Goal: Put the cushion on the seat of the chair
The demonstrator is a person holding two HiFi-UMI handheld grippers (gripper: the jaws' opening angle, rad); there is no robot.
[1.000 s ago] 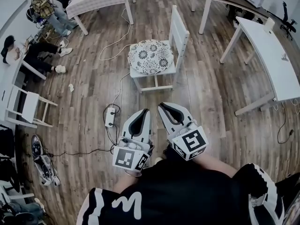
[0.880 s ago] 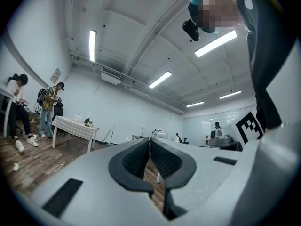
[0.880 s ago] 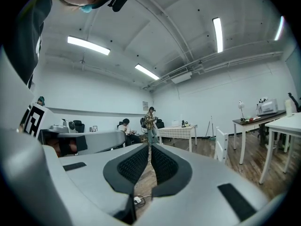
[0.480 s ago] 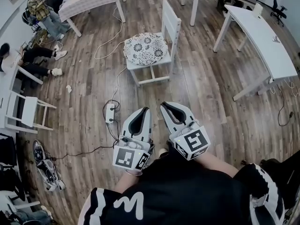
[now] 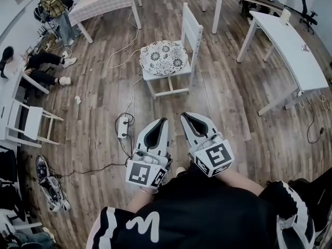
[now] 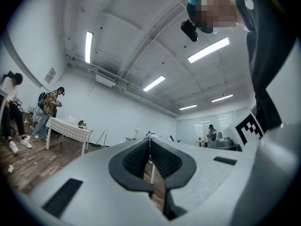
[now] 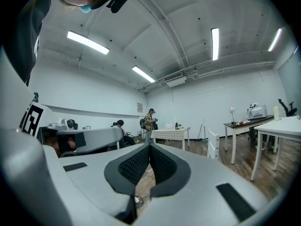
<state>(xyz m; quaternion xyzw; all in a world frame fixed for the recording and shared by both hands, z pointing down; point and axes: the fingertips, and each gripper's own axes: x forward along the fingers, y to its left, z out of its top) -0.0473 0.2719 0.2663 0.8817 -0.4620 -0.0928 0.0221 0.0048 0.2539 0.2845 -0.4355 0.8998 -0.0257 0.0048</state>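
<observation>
Little is changing across the wooden floor (image 5: 104,102). Over the last second the head view is only swaying a little, so the white chair (image 5: 191,27) is drifting slightly in the picture while staying well apart from the person, beyond the power strip (image 5: 123,127) and its cables. Both tools are being carried close to the body, side by side and pointing toward the chair. The left tool (image 5: 164,122) is keeping its jaws together on nothing. The right tool (image 5: 184,116) has just been closing the last little way and is now also sitting with its jaws together, nothing between them. As a judgement, this is reading as a task already finished: the cushion (image 5: 164,57) is lying on the seat and neither tool is reaching for anything.

The cushion is showing as a round, fairly flat pad, resting level on the seat just in front of the slatted backrest and covering most of it. Its white cover is carrying a dark print of flower-like medallions. Toward the picture's left its rim is coming to the seat's edge; whether it is overhanging there is too fine to tell.
</observation>
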